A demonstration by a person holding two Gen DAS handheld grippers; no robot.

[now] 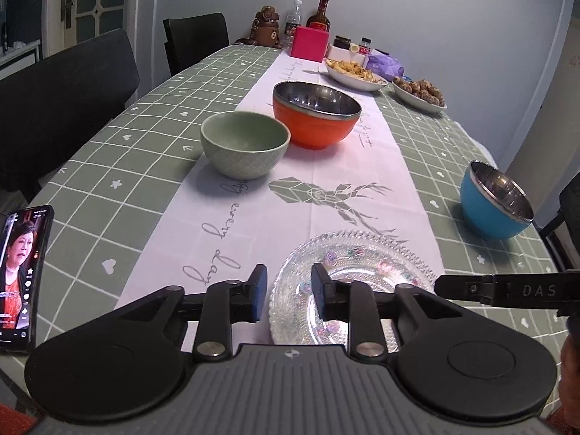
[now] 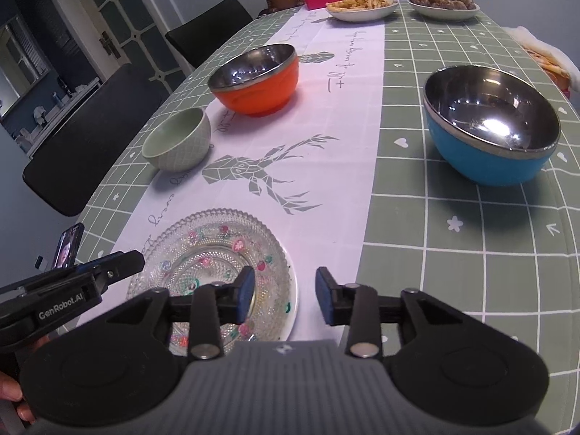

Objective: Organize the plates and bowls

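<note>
Both tongs stand apart, holding nothing. The glass plate lies flat on the table directly beneath them: left tongs straddle its left rim, right tongs its right rim, equally near.

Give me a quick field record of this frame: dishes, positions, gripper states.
glass plate: near edge, on the white runner, empty
green bowl: on runner, left side, upright, empty
orange bowl: just behind the green one, steel inside, empty
blue bowl: right, on green checked cloth, apart from others
food plates: far end, two, filled
phone: left edge, screen on
left gripper: open, straddling plate's left rim
right gripper: open, at plate's right rim
stacked: nothing yet
</note>
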